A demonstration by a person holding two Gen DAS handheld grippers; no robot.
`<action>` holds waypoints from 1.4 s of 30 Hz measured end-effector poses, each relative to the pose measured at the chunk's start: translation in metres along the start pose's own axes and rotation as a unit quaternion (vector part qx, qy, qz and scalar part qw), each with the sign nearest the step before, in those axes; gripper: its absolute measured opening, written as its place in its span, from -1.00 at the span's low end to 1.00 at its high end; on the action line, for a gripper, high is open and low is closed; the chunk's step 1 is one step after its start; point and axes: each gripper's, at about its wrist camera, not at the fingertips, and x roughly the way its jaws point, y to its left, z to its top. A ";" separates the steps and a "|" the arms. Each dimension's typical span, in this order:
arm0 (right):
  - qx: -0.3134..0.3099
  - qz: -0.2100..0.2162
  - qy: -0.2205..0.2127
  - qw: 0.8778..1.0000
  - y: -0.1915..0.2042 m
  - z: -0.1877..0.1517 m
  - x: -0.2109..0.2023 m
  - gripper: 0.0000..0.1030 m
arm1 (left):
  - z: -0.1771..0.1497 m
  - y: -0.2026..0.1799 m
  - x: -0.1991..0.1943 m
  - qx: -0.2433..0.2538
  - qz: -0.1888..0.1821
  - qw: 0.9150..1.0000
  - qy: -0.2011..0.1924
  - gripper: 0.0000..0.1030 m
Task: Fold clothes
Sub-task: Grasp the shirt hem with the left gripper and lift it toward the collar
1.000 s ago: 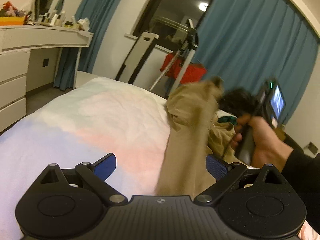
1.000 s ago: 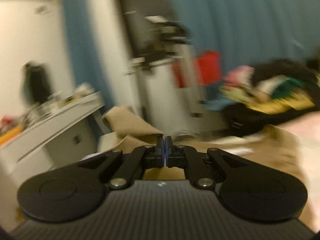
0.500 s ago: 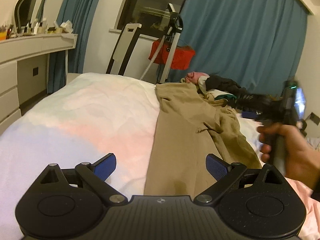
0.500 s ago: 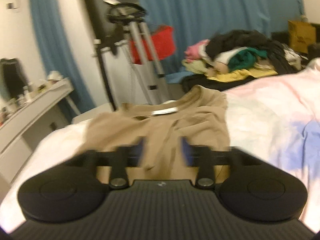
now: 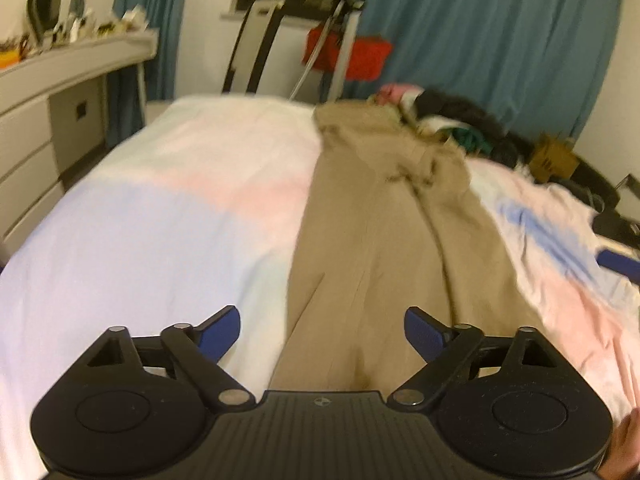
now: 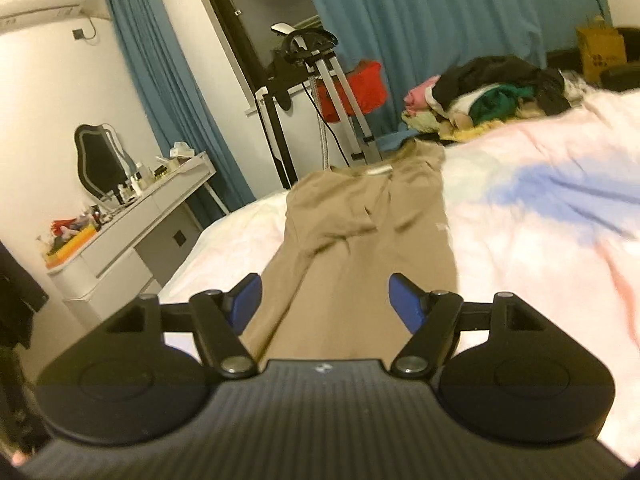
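**Tan trousers laid out along a bed in a curtained bedroom**

Where the bed (image 5: 140, 216) fills most of both views, its cover is a soft wash of white, pink and pale blue, lightly creased and a little blurred. A pair of tan trousers (image 5: 380, 240) lies lengthwise on it, the legs running toward the near edge and the waistband toward the far edge. In the right wrist view a pale label shows at the waistband, and the fabric is rumpled around the seat.

The left gripper (image 5: 322, 334) hovers over the lower trouser legs near the bed's near edge. Its blue-padded jaws are spread apart and closing, with cloth lying below the gap but nothing pinched. The right gripper (image 6: 325, 300) also hangs over the trouser legs, jaws spread wide and gripping nothing. One of its blue pads pokes into the left wrist view at the right edge.

At the bed's far right corner sits a heap of mixed clothes (image 6: 492, 88) in black, green, pink and yellow. Behind the bed, teal curtains (image 6: 440, 20) cover the wall, parted around a dark window. A metal stand (image 6: 340, 92) with something red (image 6: 360, 84) behind it rises beyond the far edge. A white dresser (image 6: 132, 224) with drawers stands beside the bed, its top crowded with small bottles and a mirror (image 6: 100, 156). A brown paper bag (image 6: 600, 52) stands past the clothes heap.
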 end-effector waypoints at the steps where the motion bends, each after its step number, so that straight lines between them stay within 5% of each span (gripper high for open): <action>1: 0.013 -0.003 0.010 1.000 -0.006 -0.006 -0.006 0.41 | -0.004 0.003 -0.003 -0.007 0.004 1.000 0.010 0.63; 8: 0.119 0.012 0.038 0.992 -0.042 -0.024 -0.022 0.44 | -0.022 0.012 -0.024 -0.023 0.014 0.999 0.044 0.38; 10: 0.128 0.017 0.038 0.991 -0.045 -0.024 -0.022 0.44 | -0.025 -0.001 -0.027 0.009 0.008 0.999 0.041 0.22; 12: 0.131 0.021 0.042 0.990 -0.046 -0.028 -0.022 0.44 | -0.029 -0.017 -0.027 0.052 0.006 0.998 0.041 -0.17; 16: 0.133 0.030 0.059 0.989 -0.048 -0.034 -0.018 0.44 | -0.042 -0.042 -0.015 0.133 0.024 0.989 0.057 -0.27; 19: 0.138 0.034 0.071 0.987 -0.049 -0.036 -0.017 0.44 | -0.045 -0.045 0.003 0.144 0.062 0.984 0.085 -0.35; 21: 0.141 0.036 0.075 0.986 -0.048 -0.038 -0.016 0.44 | -0.045 -0.041 0.008 0.139 0.063 0.984 0.095 -0.86; 27: 0.142 0.042 0.088 0.985 -0.046 -0.041 -0.014 0.44 | -0.038 -0.041 -0.020 0.147 0.032 0.988 0.045 -0.92; 32: 0.142 0.058 0.099 0.983 -0.041 -0.042 -0.011 0.44 | -0.031 -0.058 -0.048 0.196 0.016 0.980 0.017 -0.93; 42: 0.134 0.059 0.128 0.981 -0.036 -0.048 -0.001 0.43 | -0.032 -0.046 -0.046 0.203 0.015 0.975 0.093 -0.88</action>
